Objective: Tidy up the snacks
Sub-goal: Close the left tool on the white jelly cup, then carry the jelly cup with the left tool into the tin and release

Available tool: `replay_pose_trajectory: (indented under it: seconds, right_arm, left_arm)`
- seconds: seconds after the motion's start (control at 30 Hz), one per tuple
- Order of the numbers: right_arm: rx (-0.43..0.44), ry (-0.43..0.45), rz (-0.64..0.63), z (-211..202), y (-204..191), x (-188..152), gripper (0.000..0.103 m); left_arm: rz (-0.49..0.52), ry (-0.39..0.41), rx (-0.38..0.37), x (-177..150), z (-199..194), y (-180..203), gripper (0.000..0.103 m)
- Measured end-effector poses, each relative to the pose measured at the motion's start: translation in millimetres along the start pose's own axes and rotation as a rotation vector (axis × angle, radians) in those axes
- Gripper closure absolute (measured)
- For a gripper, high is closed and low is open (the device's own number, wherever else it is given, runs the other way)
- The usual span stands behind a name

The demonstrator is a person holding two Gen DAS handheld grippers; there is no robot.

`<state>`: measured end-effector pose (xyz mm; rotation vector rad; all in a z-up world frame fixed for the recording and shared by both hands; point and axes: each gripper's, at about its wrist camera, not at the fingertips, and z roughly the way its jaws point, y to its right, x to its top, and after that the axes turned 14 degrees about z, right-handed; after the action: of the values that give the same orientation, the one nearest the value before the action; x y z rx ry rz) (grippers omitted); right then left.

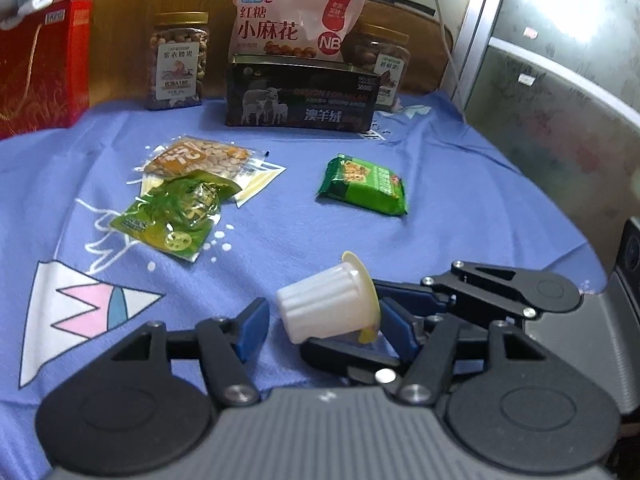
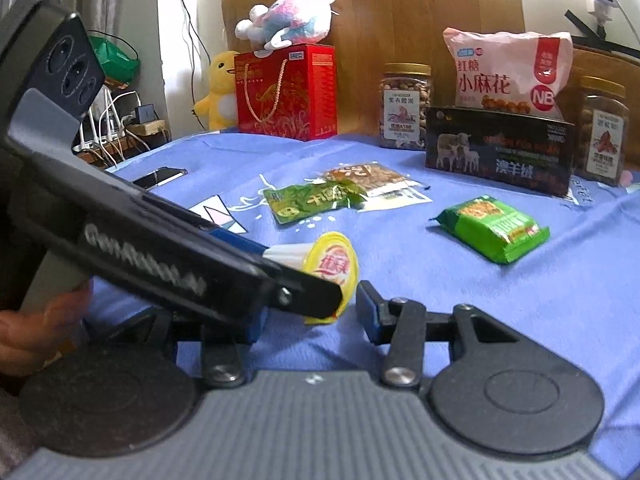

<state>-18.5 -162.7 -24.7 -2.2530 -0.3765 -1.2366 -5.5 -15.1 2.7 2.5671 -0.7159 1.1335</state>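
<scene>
Left gripper (image 1: 324,322): spread wide around the jelly cup (image 1: 326,306), not clamping
Right gripper (image 2: 312,318): parted, at the cup's lid
Cup: lying sideways on table (image 1: 280,232)
Right view only: lid label

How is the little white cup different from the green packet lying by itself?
The jelly cup is white, ribbed plastic with a yellow lid; the green packet is a soft printed wrapper. The jelly cup is tipped on its side between the grippers' fingers; the green packet lies flat, with nothing near it. Both are small snacks on the blue cloth.
</scene>
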Motion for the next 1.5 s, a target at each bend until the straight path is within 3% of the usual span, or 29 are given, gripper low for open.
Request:
replay_pose_trajectory:
  seconds: [0.33, 0.5, 1.07, 1.27, 1.5]
  right_arm:
    - [0.011, 0.006, -0.004, 3.4, -1.8, -0.1, 0.055]
    - [0.007, 0.010, 0.009, 3.4, 0.8, 0.7, 0.060]
    - [-0.020, 0.024, 0.006, 1.4, 2.4, 2.2, 0.061]
    - [-0.041, 0.046, 0.006, -0.7, 8.0, 13.1, 0.061]
    - [-0.086, 0.090, -0.049, 7.0, 19.8, 45.5, 0.061]
  left_arm:
    - [0.018, -0.023, 0.049, 5.0, 4.0, 5.1, 0.043]
    - [0.016, -0.027, 0.051, 6.1, 4.3, 4.8, 0.043]
    - [0.019, -0.029, 0.036, 12.6, 8.0, 5.7, 0.045]
    - [0.046, -0.011, 0.022, 28.4, 9.3, 6.3, 0.045]
    - [0.089, 0.039, 0.020, 68.5, 15.8, 0.0, 0.045]
